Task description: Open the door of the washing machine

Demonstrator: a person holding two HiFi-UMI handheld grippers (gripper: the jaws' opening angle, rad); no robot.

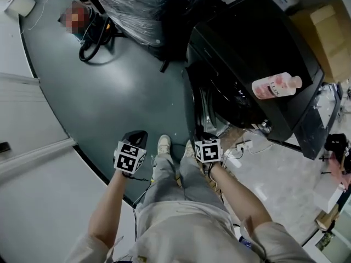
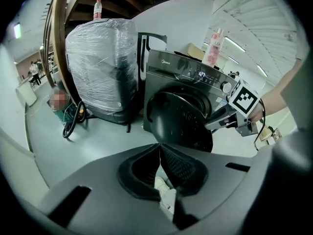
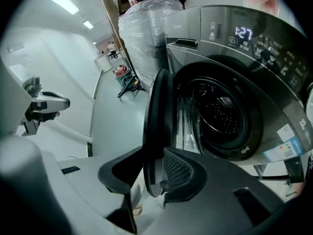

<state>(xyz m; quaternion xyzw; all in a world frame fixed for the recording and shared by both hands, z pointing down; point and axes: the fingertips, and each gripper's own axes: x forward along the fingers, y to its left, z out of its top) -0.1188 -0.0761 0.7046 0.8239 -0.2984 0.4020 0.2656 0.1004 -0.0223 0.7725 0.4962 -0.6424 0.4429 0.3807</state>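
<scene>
- Cable coil (image 1: 94,41): black, lying on the grey floor (image 1: 126,92) toward its far left edge.
- My left gripper (image 1: 136,137): jaws pressed together at the tips with nothing between them. It hangs over the floor, well apart from the machine, and points steeply down. Its marker cube faces the head view.
- Wrapped bundle (image 1: 148,10): a bulky load under clear plastic film, standing on the floor just left of the washing machine. A small bottle stands on its top in the left gripper view.
- My shoe (image 1: 163,144): pale, on the floor between the two grippers.
- Door (image 3: 155,131): the task's thing, a round dark door. It stands swung well out from the machine's front, its edge turned toward my right gripper's camera, and the opening behind it is fully exposed.
- My right gripper (image 1: 204,138): jaws pinching the door's lower rim, one pad on each face of it.
- Washing machine (image 1: 252,53): a dark front-loader on the floor at the right. Its perforated drum (image 3: 220,114) shows through the open mouth, and the display (image 3: 243,32) on the control panel is lit.
- Pink bottle (image 1: 276,85): on the machine's top, upright in the left gripper view.
- Cardboard box (image 1: 329,32): brown, at the top's far right corner.
</scene>
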